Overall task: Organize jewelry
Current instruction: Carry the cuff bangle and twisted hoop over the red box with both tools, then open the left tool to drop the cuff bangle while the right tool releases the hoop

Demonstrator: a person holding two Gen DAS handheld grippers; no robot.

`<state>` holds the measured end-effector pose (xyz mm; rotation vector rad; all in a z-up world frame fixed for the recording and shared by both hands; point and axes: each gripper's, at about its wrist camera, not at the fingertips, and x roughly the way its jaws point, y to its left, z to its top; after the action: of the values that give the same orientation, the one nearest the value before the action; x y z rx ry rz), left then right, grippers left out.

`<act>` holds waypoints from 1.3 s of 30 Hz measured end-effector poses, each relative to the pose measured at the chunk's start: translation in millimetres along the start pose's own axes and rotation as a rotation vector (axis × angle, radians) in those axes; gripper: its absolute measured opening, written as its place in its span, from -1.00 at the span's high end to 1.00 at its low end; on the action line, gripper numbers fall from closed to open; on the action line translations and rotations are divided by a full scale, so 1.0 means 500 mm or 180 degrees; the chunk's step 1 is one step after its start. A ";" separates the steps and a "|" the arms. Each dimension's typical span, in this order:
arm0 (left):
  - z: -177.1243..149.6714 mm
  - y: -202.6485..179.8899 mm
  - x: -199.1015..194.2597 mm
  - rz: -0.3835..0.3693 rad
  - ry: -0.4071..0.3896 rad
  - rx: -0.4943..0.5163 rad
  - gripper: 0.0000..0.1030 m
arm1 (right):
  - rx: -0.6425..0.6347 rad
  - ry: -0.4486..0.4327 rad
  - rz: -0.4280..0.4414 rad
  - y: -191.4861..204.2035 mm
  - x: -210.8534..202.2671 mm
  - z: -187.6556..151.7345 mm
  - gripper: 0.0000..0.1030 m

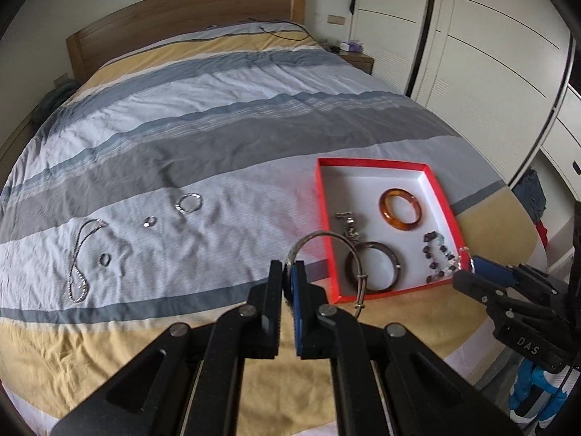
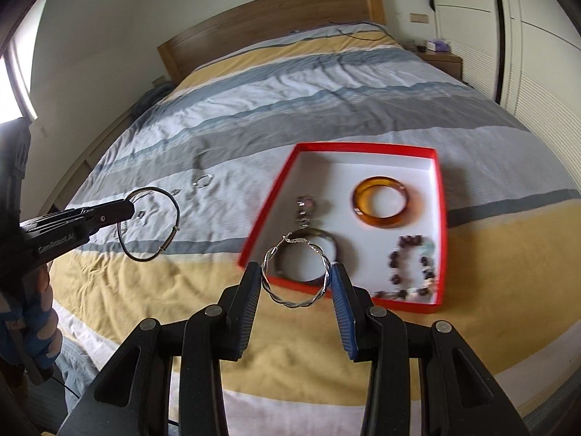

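Both grippers carrying hoops over the bed, red box (image 1: 441, 200) just ahead

On the striped duvet (image 1: 203, 116), a chain necklace (image 1: 80, 258) and small rings lie around 9 o'clock. The left gripper (image 1: 288, 269) is pinched tight on a thin wire bangle (image 1: 326, 250); the right gripper (image 2: 296, 272), partly open, grips a twisted silver hoop (image 2: 296, 274) across its width, with an amber bangle (image 2: 379, 201) in the box at 1 o'clock.

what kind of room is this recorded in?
A bedroom, most likely: a bed with a striped duvet and wooden headboard, a bedside table, and tall white wardrobe doors alongside.
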<state>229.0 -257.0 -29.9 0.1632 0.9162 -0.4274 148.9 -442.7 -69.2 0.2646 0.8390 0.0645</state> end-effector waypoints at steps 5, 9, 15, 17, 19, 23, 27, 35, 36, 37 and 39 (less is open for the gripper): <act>0.022 -0.073 0.065 -0.0122 0.0093 0.0167 0.91 | 0.0103 0.0035 -0.0078 -0.056 0.028 0.012 0.25; 0.028 -0.109 0.118 -0.0159 0.0197 0.0257 0.91 | 0.0147 0.0090 -0.0114 -0.087 0.064 0.019 0.24; 0.025 -0.134 0.183 -0.0201 0.0341 0.0322 0.91 | 0.0062 0.0252 -0.0148 -0.110 0.122 0.022 0.24; 0.021 -0.138 0.201 -0.0199 0.0392 0.0329 0.91 | 0.0004 0.0312 -0.0176 -0.114 0.138 0.020 0.24; 0.015 -0.141 0.218 -0.0183 0.0448 0.0327 0.91 | -0.0041 0.0375 -0.0214 -0.116 0.152 0.017 0.24; 0.004 -0.132 0.245 -0.0138 0.0551 0.0274 0.90 | -0.0069 0.0527 -0.0310 -0.128 0.176 0.009 0.24; -0.003 -0.115 0.267 -0.0121 0.0657 0.0166 0.90 | -0.0105 0.0676 -0.0351 -0.135 0.196 -0.003 0.24; -0.005 -0.115 0.270 -0.0118 0.0669 0.0115 0.87 | -0.0098 0.0696 -0.0346 -0.131 0.197 -0.005 0.23; -0.005 -0.113 0.269 -0.0128 0.0676 0.0094 0.87 | -0.0089 0.0693 -0.0343 -0.131 0.195 -0.005 0.23; -0.005 -0.111 0.267 -0.0142 0.0678 0.0076 0.86 | -0.0078 0.0689 -0.0348 -0.131 0.193 -0.005 0.21; -0.004 -0.109 0.260 -0.0167 0.0673 0.0057 0.84 | -0.0058 0.0676 -0.0358 -0.132 0.188 -0.003 0.16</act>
<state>273.3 -343.1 -132.3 0.2038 1.1266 -0.4731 207.3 -491.0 -155.4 0.1949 1.0624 -0.0053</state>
